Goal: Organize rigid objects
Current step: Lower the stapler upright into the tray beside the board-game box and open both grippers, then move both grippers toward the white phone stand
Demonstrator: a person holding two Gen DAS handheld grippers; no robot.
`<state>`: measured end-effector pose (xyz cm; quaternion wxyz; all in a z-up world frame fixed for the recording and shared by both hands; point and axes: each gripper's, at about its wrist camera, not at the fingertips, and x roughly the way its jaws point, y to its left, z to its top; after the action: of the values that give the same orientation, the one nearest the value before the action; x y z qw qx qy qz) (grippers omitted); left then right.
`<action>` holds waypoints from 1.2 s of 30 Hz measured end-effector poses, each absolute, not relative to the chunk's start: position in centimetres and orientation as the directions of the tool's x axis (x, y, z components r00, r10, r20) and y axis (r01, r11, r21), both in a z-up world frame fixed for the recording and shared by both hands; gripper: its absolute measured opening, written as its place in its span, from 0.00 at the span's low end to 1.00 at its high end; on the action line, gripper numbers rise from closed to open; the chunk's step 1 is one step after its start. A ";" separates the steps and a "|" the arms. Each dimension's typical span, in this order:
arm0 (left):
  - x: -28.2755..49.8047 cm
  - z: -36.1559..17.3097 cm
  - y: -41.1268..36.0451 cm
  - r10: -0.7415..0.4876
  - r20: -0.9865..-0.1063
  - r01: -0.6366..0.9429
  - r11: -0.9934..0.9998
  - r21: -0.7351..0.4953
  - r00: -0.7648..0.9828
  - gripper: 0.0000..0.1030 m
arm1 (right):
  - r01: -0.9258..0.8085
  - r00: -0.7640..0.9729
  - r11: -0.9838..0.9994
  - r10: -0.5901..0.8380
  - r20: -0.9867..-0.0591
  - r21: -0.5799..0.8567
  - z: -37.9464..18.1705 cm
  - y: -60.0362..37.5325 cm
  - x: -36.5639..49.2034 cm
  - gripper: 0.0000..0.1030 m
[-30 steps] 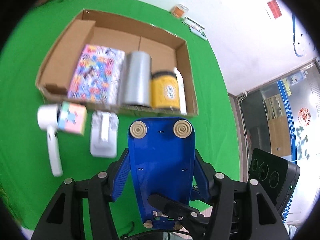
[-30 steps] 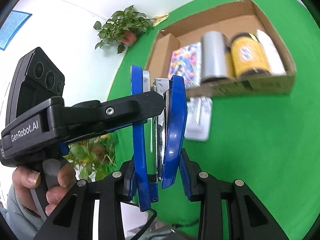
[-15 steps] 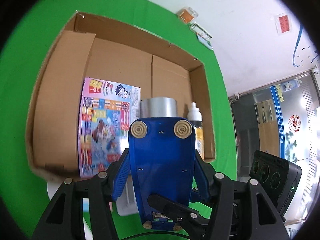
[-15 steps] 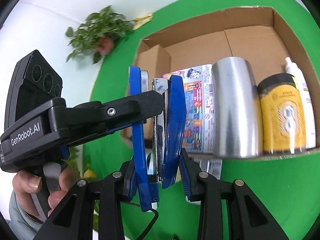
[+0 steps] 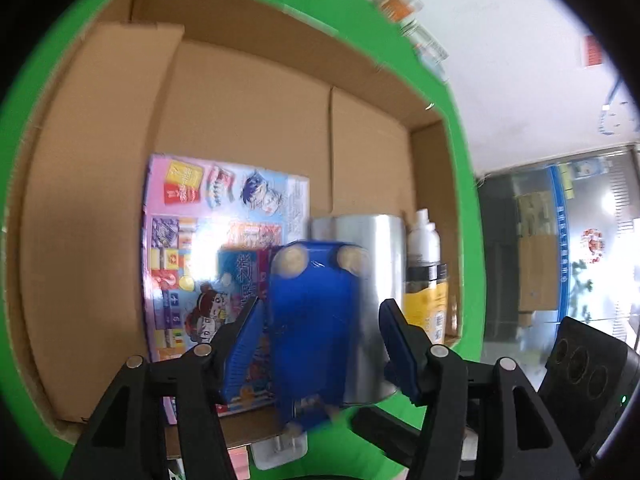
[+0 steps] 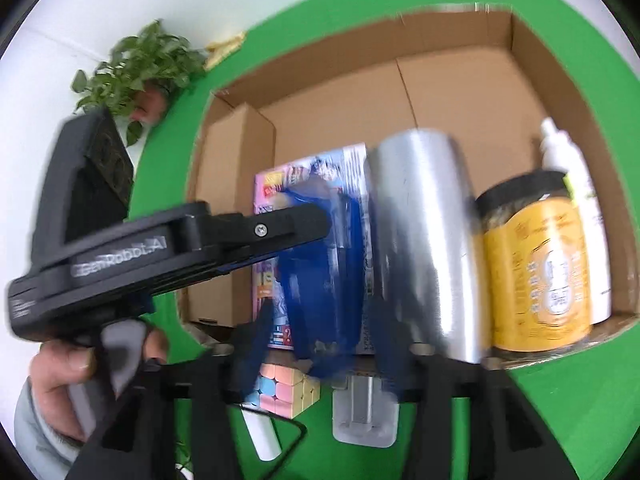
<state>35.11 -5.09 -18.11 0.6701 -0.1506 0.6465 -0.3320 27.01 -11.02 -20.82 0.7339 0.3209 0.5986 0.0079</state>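
Stapler (image 5: pixel 316 320), blue, appears underside-up in the left wrist view at lower centre, with two pale round feet at its far end; it is motion-blurred. It is over the near part of the cardboard box (image 5: pixel 100 240), in front of the comic book (image 5: pixel 208 220) and the silver cylinder (image 5: pixel 376 248).

Left gripper (image 5: pixel 320 308): the stapler sits between its fingers. A strip of background shows on either side of the stapler, and with the blur it cannot be told whether the pads press on it.

Right gripper (image 6: pixel 320 340): its jaws have just been opening and now stand apart. The blurred stapler (image 6: pixel 320 272) lies between them with clear space on both sides. At left of this view, a hand (image 6: pixel 68 372) grasps the left gripper's handle.

Box contents, left to right in the right wrist view: comic book (image 6: pixel 316 168) lying flat, silver cylinder (image 6: pixel 420 240), yellow jar (image 6: pixel 536 272), white bottle (image 6: pixel 576 184), all along the near wall. Outside the box, on the green cloth (image 6: pixel 560 420) at lower centre: a pastel cube (image 6: pixel 284 392) and a pale grey object (image 6: pixel 364 412), side by side. A potted plant (image 6: pixel 140 68) stands at upper left.
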 end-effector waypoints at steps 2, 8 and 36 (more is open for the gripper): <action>34.5 -16.6 -3.7 -0.652 -0.758 0.266 0.731 -0.629 -0.003 0.59 | 0.354 0.316 0.824 0.340 -0.886 0.442 -19.0 -11.0 26.1 0.78; 30.9 -12.4 -0.3 -0.569 -0.806 0.311 0.805 -0.505 0.163 0.61 | 0.355 0.301 0.870 0.240 -0.923 0.342 -16.7 -11.0 23.2 0.80; 11.8 -2.6 1.3 -0.340 -0.799 0.226 0.939 -0.259 0.496 0.02 | 0.242 0.509 0.914 0.165 -0.845 0.324 -4.9 -16.1 5.7 0.97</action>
<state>11.80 1.26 -2.61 0.8628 -0.0600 0.4744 -0.1642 5.70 -16.08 -4.90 0.8440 0.2055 0.4949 -0.0229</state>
